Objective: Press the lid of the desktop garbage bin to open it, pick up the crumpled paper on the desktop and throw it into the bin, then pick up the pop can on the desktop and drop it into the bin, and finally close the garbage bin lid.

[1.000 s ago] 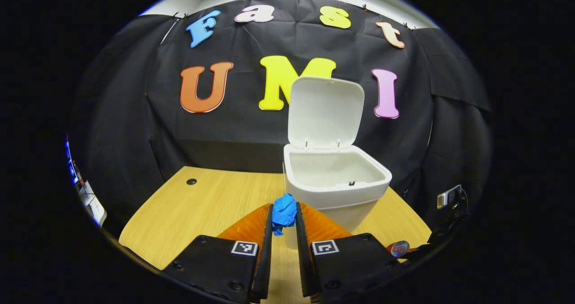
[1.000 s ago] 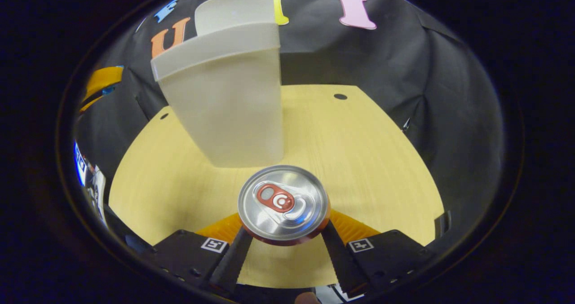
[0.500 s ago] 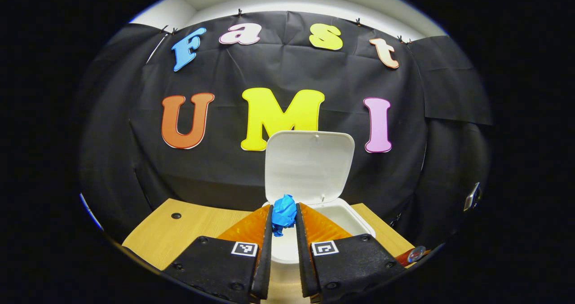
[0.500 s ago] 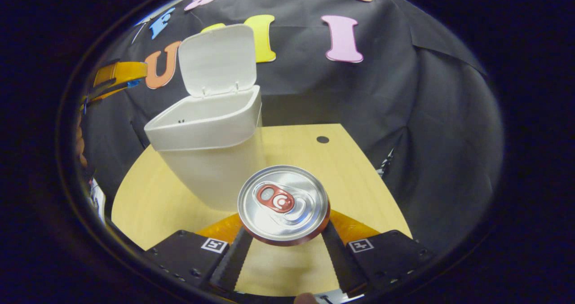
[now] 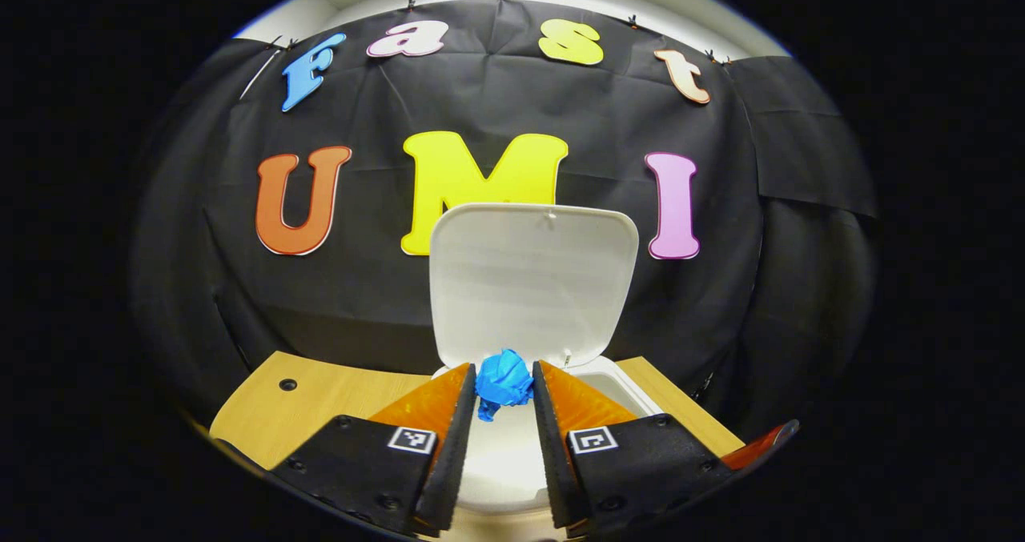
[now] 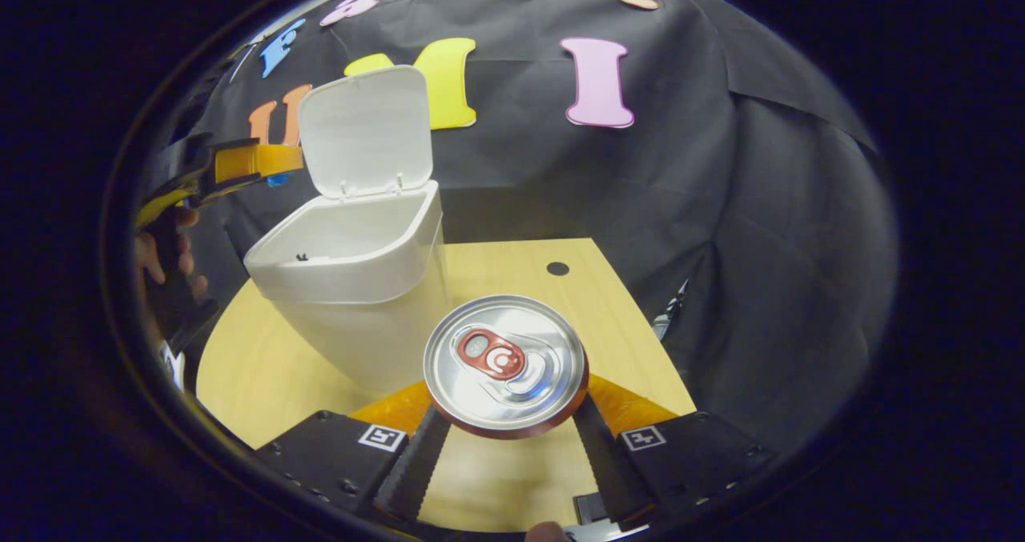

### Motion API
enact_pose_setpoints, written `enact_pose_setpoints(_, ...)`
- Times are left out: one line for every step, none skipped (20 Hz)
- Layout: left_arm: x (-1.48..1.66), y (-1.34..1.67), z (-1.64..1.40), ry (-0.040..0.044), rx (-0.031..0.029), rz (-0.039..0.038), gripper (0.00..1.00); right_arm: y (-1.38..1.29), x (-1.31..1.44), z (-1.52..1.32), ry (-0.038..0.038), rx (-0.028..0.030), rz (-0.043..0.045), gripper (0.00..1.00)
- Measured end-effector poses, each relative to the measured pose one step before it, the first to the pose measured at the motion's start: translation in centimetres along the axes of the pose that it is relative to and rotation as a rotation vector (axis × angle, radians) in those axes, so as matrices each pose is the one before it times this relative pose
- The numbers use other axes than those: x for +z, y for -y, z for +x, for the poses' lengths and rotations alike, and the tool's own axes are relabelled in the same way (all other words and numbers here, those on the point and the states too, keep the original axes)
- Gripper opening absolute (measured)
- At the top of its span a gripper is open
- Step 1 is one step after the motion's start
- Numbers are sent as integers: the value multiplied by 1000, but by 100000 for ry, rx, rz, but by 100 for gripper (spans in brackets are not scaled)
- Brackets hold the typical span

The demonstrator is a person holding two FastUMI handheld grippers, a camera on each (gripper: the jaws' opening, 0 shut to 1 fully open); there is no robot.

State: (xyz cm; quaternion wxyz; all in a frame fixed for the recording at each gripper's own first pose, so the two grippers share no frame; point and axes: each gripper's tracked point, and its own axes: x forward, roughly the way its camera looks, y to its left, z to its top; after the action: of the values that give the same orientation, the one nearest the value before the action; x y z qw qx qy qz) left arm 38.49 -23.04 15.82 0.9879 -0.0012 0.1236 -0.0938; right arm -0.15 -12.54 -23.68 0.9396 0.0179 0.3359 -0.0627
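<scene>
Blue crumpled paper point(image 5: 503, 382) sits between the tips of my left gripper point(image 5: 502, 371), which is shut on it and hangs above the white garbage bin's open mouth point(image 5: 512, 454). The bin's lid point(image 5: 532, 282) stands upright behind it. In the right gripper view, a pop can point(image 6: 504, 363) with a silver top and red tab is held between both fingers of my right gripper point(image 6: 504, 414), above the table and right of the bin point(image 6: 360, 286). That view also has the left gripper point(image 6: 256, 162) with the paper point(image 6: 278, 180) over the bin's left side, held by a hand point(image 6: 160, 254).
The bin stands on a light wooden table point(image 6: 528, 262) with a small dark hole point(image 6: 557, 269) near its far right and another hole point(image 5: 287, 384) at the far left. Black cloth walls close in behind and at the sides.
My left gripper carried the paper up and forward until it hung over the bin's mouth; its fingers look slightly wider apart. My right gripper lifted the can higher, so the bin's inside shows.
</scene>
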Motion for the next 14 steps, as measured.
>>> enact_pose_setpoints(26, 54, 135, 78, 111, 501, 62, -90, 66, 63, -227, 20, -535, 82)
enact_pose_setpoints(101, -117, -22, 369, 575, 431, 67, -131, 0, 45, 30, 212, -985, 82)
enact_pose_setpoints(298, -119, -150, 370, 189, 470, 96, -162, 182, 54, 165, 360, -555, 82)
enact_pose_setpoints(-34, -6, 86, 347, 262, 24, 100, -187, 147, -58, 165, 423, -498, 82)
enact_pose_setpoints(47, -148, -144, 104, 305, 74, 99, -104, 296, -104, 307, 301, -460, 82)
enact_pose_setpoints(9, -215, -161, 107, 590, -187, 99, -129, 314, -152, 534, 495, -229, 82)
enact_pose_setpoints(106, -120, -338, 215, 389, -366, 99, -141, 312, -88, 314, 795, -85, 82)
enact_pose_setpoints(103, -267, -291, 166, 548, -436, 99, -132, 308, 22, -9, 709, -130, 82)
enact_pose_setpoints(16, -323, -417, 184, 603, -373, 99, 64, 381, -83, -80, 354, -265, 82)
enact_pose_setpoints(51, -256, -399, 153, 590, -428, 99, -7, 518, -186, 329, 383, 67, 82)
enact_pose_setpoints(29, -239, -407, 269, 709, -366, 99, -65, 514, -196, 197, 593, 117, 82)
enact_pose_setpoints(60, -368, -422, 344, 778, -19, 99, -137, 695, -325, 565, 748, 177, 82)
enact_pose_setpoints(-18, -444, -455, 361, 1096, 281, 100, -219, 886, -411, 926, 1073, -137, 82)
enact_pose_setpoints(-35, -526, -470, 79, 1111, 221, 100, -175, 873, -346, 881, 948, -803, 82)
